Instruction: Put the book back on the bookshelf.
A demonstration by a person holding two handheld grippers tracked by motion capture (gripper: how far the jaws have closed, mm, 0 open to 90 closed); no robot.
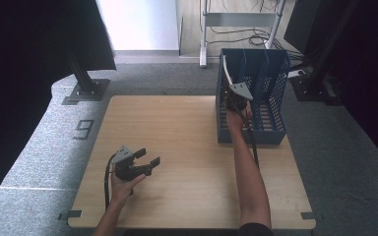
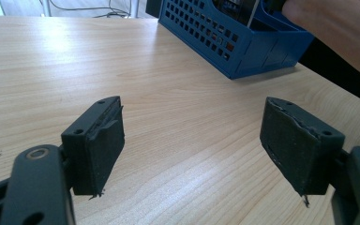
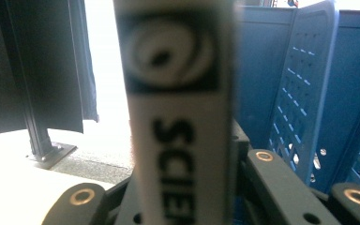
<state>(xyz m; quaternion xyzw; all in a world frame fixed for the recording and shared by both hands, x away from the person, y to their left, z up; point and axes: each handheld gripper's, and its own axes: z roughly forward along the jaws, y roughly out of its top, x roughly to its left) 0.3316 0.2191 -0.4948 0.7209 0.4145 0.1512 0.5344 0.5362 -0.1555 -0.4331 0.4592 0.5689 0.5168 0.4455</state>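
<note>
The wooden table (image 1: 177, 147) lies bare and wide between the two claws, grey carpet (image 1: 39, 147) beyond its edges. Around the right claw (image 1: 237, 101) stands the blue file rack (image 1: 270, 98) at the far right edge; that claw, arm outstretched, is clamped on a white book spine (image 3: 178, 117). The left claw (image 1: 145, 160) hovers low, jaws wide apart, holding nothing.

left hand-held gripper (image 1: 147, 158): jaws wide apart, low, level | right hand-held gripper (image 1: 237, 101): arm outstretched, jaws clamped
</note>
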